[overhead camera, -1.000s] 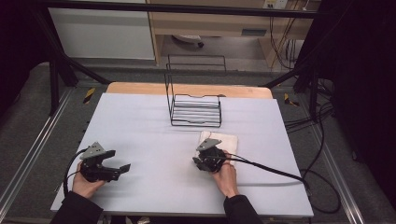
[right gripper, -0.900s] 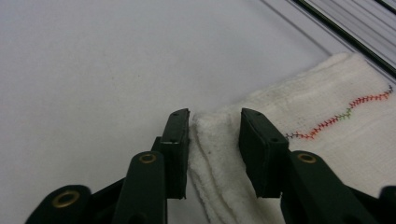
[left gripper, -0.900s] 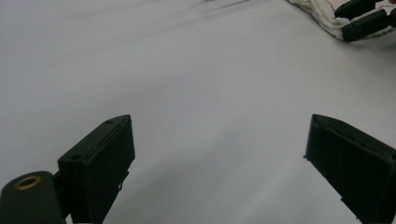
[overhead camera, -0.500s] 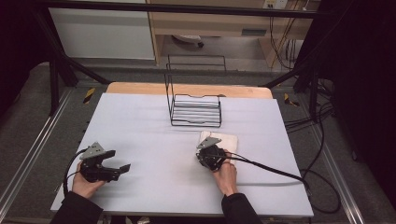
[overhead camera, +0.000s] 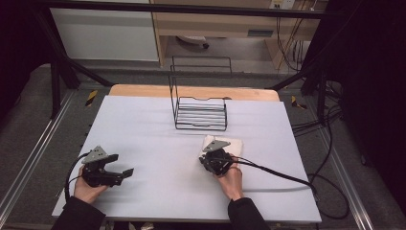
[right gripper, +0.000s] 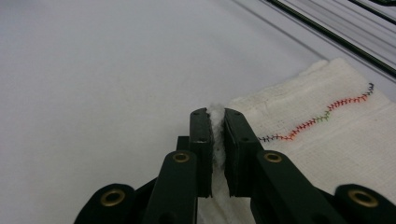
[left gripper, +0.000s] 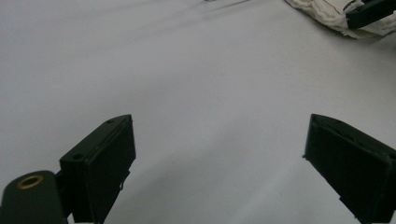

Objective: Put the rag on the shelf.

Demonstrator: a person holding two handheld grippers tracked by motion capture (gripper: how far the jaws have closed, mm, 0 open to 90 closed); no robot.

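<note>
A folded white cloth (overhead camera: 231, 144) with a wavy line of coloured stitching (right gripper: 322, 119) lies on the table right of centre. My right gripper (overhead camera: 214, 154) is shut on the cloth's near left corner (right gripper: 215, 112); the fabric is pinched between its two black jaws. My left gripper (overhead camera: 125, 172) rests open near the table's front left, held by a hand, nothing between its jaws. In the left gripper view its fingers (left gripper: 100, 161) stand wide apart over bare table, and the cloth (left gripper: 327, 14) shows far off at the top right with the other gripper on it.
A black wire rack (overhead camera: 200, 112) stands at the back centre of the pale table (overhead camera: 143, 129). A black cable (overhead camera: 277, 172) trails from the right gripper to the table's right edge. A wooden strip (overhead camera: 143, 90) runs along the far edge.
</note>
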